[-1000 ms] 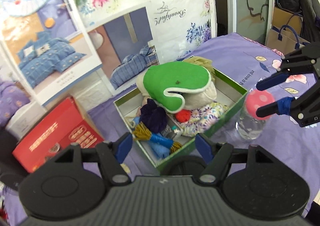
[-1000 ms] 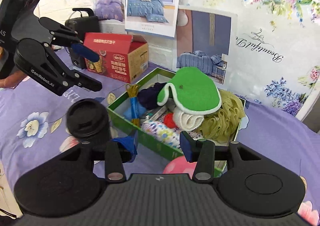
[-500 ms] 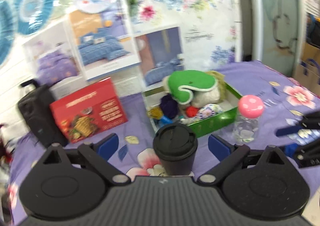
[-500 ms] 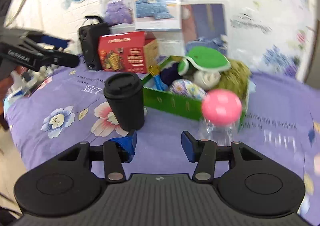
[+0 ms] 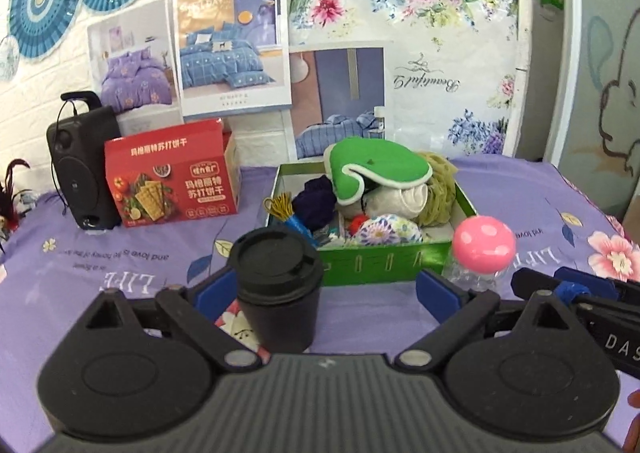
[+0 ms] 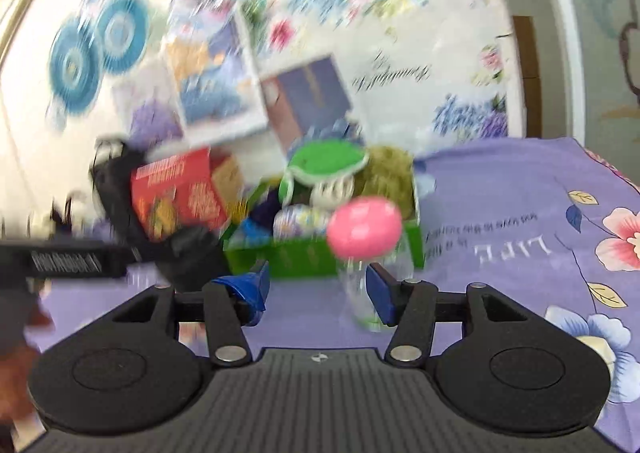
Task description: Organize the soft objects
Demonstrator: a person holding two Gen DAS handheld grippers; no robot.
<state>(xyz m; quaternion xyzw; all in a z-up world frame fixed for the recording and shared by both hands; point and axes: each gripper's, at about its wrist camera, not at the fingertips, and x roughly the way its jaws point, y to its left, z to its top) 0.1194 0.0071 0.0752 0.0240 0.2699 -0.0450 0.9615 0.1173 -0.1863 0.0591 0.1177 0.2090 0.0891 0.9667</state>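
The left gripper (image 5: pixel 325 289) stands wide apart and holds nothing; the black lidded cup (image 5: pixel 279 285) sits between its blue pads, nearer the left one, and whether it touches that pad I cannot tell. The right gripper (image 6: pixel 316 295) is also spread, less widely, and grips nothing; its view is smeared with motion blur. The clear bottle with the pink cap (image 6: pixel 370 249) stands just ahead of its right finger, not between the pads.

Farther out, past the cup and bottle, the green box (image 5: pixel 384 265) rests on the purple flowered cloth (image 5: pixel 100 265). Inside it the soft things are heaped together: a green and white cushion (image 5: pixel 376 169) on top, an olive mesh sponge (image 5: pixel 438 189) at the far right, a white bundle (image 5: pixel 400 201) under the cushion, a floral pouch (image 5: pixel 386 231) near the front wall, dark blue yarn (image 5: pixel 316 201) to the left, and a blue and gold tassel (image 5: pixel 288 213) at the left edge. A small red item lies among them, too hidden to name.

Far left stand a red cracker carton (image 5: pixel 172 177) and a black speaker (image 5: pixel 82 169), both well apart from the box.

As a judgement, the gathering looks essentially finished: no soft item shows loose on the cloth in either view, and both tools are empty and sit near the front edge, short of the box. What might remain is only tidying the heap, since the cushion rides above the rim
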